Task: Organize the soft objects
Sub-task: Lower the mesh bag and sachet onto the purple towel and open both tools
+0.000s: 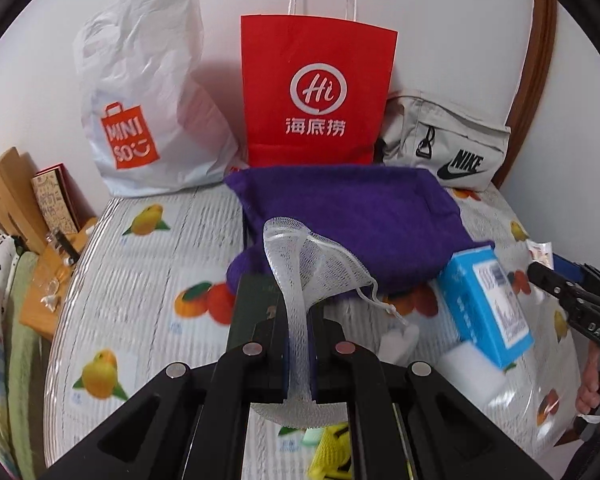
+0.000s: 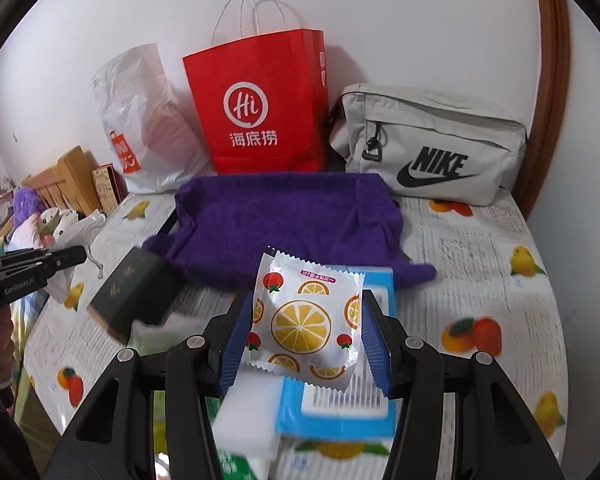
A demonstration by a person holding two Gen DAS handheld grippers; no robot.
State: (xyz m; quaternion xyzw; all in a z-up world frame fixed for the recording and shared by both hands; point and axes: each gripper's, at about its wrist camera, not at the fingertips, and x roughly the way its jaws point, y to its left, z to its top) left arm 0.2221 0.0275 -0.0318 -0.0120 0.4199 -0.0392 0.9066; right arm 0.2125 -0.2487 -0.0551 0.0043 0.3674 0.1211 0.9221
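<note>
We see the blue box (image 2: 340,408) blurred, its print unreadable; the yellow item (image 1: 332,454) at the frame's bottom edge is cut off.

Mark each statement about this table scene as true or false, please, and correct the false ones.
1. The left hand-held gripper is shut on the white mesh pouch. True.
2. The right hand-held gripper holds a dark box. False: it holds the fruit-print packet; the dark box lies on the table.
3. The red paper bag stands between the white plastic bag and the grey Nike bag. True.
4. The purple towel lies inside the red paper bag. False: it lies in front of it.
</note>
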